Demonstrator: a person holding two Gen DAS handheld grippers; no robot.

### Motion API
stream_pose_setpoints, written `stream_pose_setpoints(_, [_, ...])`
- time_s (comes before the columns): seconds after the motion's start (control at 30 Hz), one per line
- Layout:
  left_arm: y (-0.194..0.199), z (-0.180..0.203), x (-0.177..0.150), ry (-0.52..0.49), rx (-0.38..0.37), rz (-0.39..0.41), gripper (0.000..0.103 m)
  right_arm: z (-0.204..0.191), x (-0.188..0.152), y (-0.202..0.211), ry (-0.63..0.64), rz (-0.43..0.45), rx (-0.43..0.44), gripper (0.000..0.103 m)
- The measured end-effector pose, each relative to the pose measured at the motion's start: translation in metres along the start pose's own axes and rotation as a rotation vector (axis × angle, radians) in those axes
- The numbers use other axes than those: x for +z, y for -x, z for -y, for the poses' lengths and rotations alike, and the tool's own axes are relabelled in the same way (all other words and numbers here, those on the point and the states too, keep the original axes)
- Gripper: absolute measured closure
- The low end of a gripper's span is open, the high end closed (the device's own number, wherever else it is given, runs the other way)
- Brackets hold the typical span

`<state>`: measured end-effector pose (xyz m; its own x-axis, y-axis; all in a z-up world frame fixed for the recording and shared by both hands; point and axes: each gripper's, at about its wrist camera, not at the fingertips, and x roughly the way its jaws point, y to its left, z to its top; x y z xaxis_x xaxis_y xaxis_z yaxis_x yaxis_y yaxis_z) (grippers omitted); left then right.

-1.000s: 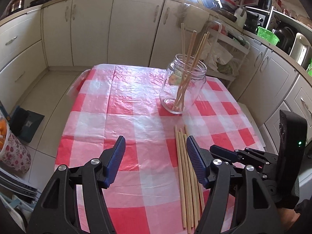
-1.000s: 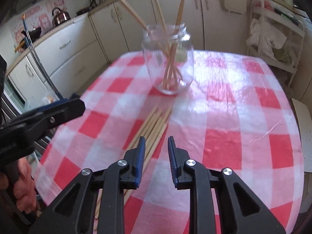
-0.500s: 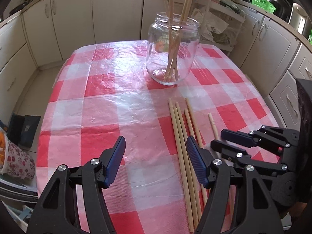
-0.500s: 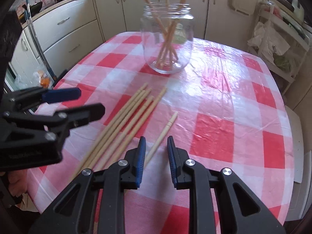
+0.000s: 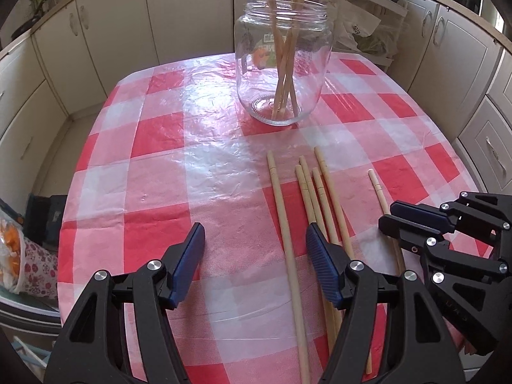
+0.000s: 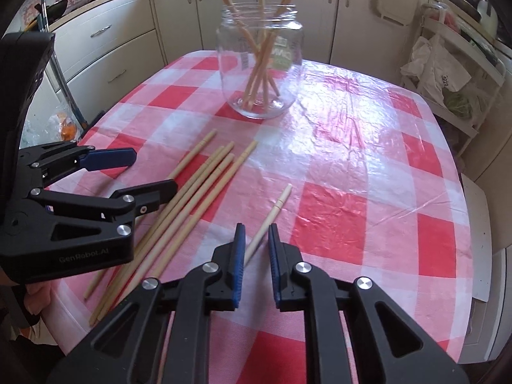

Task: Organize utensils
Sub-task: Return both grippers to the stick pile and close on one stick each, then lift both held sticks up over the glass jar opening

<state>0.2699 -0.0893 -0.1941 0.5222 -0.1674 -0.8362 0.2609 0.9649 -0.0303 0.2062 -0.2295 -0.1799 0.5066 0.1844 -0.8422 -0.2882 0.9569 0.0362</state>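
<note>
- A clear glass jar [image 5: 283, 64] is seen upright on the red-and-white checked tablecloth [image 5: 160, 134], towards the far side of the table; several wooden chopsticks [image 5: 286, 60] are stood in it, leaning against its rim.
- On the near side of the jar, a group of loose chopsticks [image 5: 315, 192] is laid flat on the cloth, roughly side by side, their tips turned towards the jar.
- One chopstick [image 5: 281, 217] is set slightly apart on the left of that group; it is found between the fingers of the left gripper [image 5: 252, 256].
- The left gripper is held wide open — its blue pads are clear of the stick and nothing is gripped.
- A single chopstick [image 6: 272, 214] is laid apart from the group, further from the jar and off to the right of the others.
- The right gripper [image 6: 257, 252] is brought over the near end of this single stick; its jaws are closing, with the stick between them.
- Whether the right pads are already pressed on the stick cannot be told — a thin gap seems to be left on either side.
- Cream kitchen cabinets [image 5: 192, 9] are seen beyond the jar.
</note>
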Motion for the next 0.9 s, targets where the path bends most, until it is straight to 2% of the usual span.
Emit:
stream_pose_setpoints(0.03, [0.0,0.001,0.001,0.0,-0.002,0.002,0.042,0.001,0.0,0.0,-0.001,-0.003,0.003,0.09])
stream_pose_setpoints(0.1, [0.001,0.002,0.001,0.0,-0.012,0.002,0.053,0.001,0.0,0.002,-0.001,-0.009,0.016,0.09])
stream_pose_setpoints(0.13, [0.001,0.001,0.001,0.001,-0.016,-0.001,0.055,0.003,0.0,0.002,-0.005,-0.014,0.019,0.09])
stream_pose_setpoints(0.33, [-0.004,0.004,0.009,-0.021,-0.004,-0.015,0.059,0.009,0.003,0.002,-0.005,-0.05,0.034,0.09])
stream_pose_setpoints(0.4, [-0.006,0.007,0.012,-0.037,0.007,-0.017,0.076,0.006,0.002,0.002,0.021,-0.05,0.019,0.09])
stream_pose_setpoints(0.47, [-0.006,0.006,0.014,-0.029,-0.032,-0.037,0.096,0.009,0.003,0.002,0.009,-0.054,0.03,0.093])
stream_pose_setpoints(0.6, [-0.005,0.004,0.014,-0.038,-0.057,-0.061,0.096,0.014,0.003,0.002,-0.018,-0.073,0.047,0.094])
stream_pose_setpoints(0.8, [-0.008,0.004,0.019,-0.051,-0.055,-0.088,0.096,0.002,0.007,0.0,0.079,-0.103,-0.001,0.093])
stream_pose_setpoints(0.9, [-0.002,0.003,0.019,-0.049,-0.076,-0.068,0.098,0.007,0.005,0.002,0.033,-0.086,0.006,0.097])
